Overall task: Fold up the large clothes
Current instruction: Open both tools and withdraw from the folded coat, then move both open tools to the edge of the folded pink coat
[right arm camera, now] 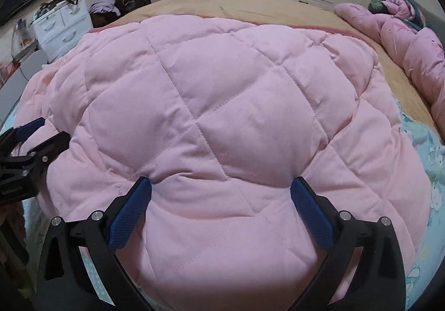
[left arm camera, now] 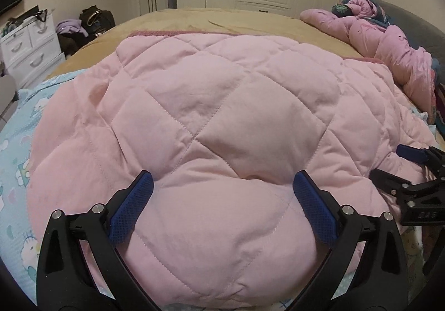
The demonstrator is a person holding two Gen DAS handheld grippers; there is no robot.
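A pink quilted garment (left arm camera: 211, 105) lies spread on the bed and fills both views (right arm camera: 222, 105). My left gripper (left arm camera: 222, 180) is open, its blue-padded fingers pressed into the near edge of the fabric, one on each side of a puffed fold. My right gripper (right arm camera: 221, 186) is open in the same way on the near edge further right. The right gripper also shows at the right of the left wrist view (left arm camera: 411, 172), and the left gripper at the left of the right wrist view (right arm camera: 30, 141). Neither jaw pair is closed on cloth.
The bed has a tan blanket (left arm camera: 211, 22) at the far side and a light blue cartoon-print sheet (left arm camera: 19, 149) under the garment. A rumpled pink duvet (left arm camera: 389, 44) lies at the right. White drawers (left arm camera: 27, 44), bags and wardrobes stand beyond.
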